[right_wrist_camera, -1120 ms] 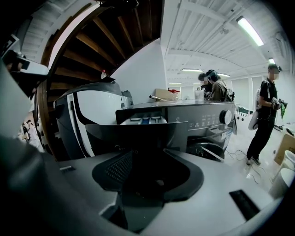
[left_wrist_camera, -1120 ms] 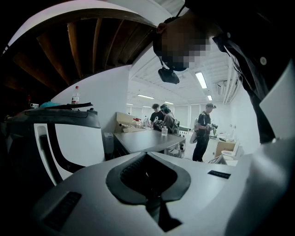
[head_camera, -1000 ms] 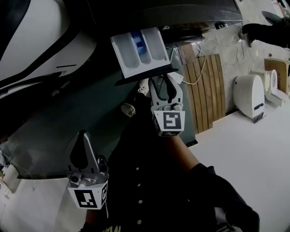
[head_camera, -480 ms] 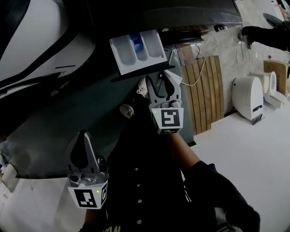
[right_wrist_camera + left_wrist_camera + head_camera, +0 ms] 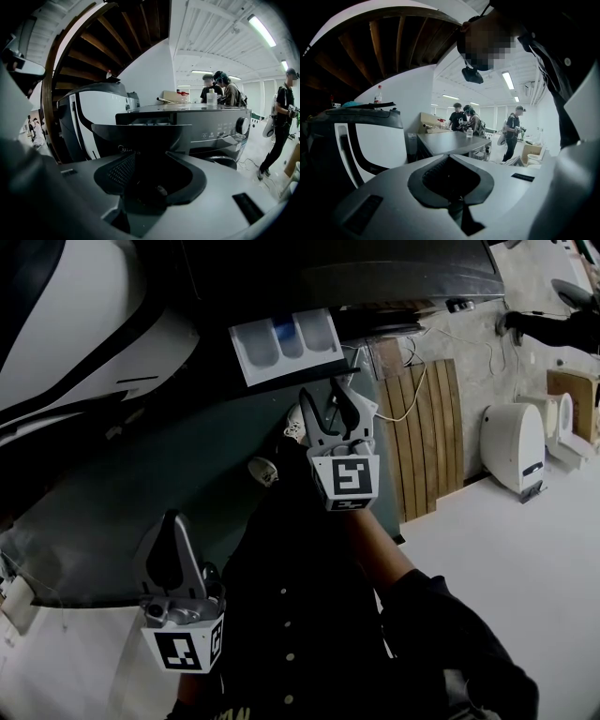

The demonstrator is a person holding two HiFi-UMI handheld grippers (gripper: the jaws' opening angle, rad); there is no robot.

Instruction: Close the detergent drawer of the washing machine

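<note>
- Pushing is the step in hand, as I judge it. The right gripper (image 5: 325, 399) has its jaws spread and nothing clamped between them. Its tips are at the dark front panel of the detergent drawer (image 5: 286, 343), though I cannot tell whether they actually touch it.
- The drawer still juts out towards the near side from the left end of the washing machine (image 5: 213, 129). Its white compartments and blue insert (image 5: 284, 331) are exposed, so the closing is not finished.
- Doing it well probably means keeping both tips flat on the middle of the panel and driving straight along the drawer's track towards the far side, not downward. An off-centre shove could skew the tray and jam it.
- The push should likely continue until the panel sits flush with the fascia that carries the control knob (image 5: 242, 125).
- The tips sit low on the panel, so they might slip under its lower edge.
- The left gripper (image 5: 173, 554) hangs near and to the left, well apart from the drawer. Its jaws are closed together on nothing, and this step seems not to need it.
</note>
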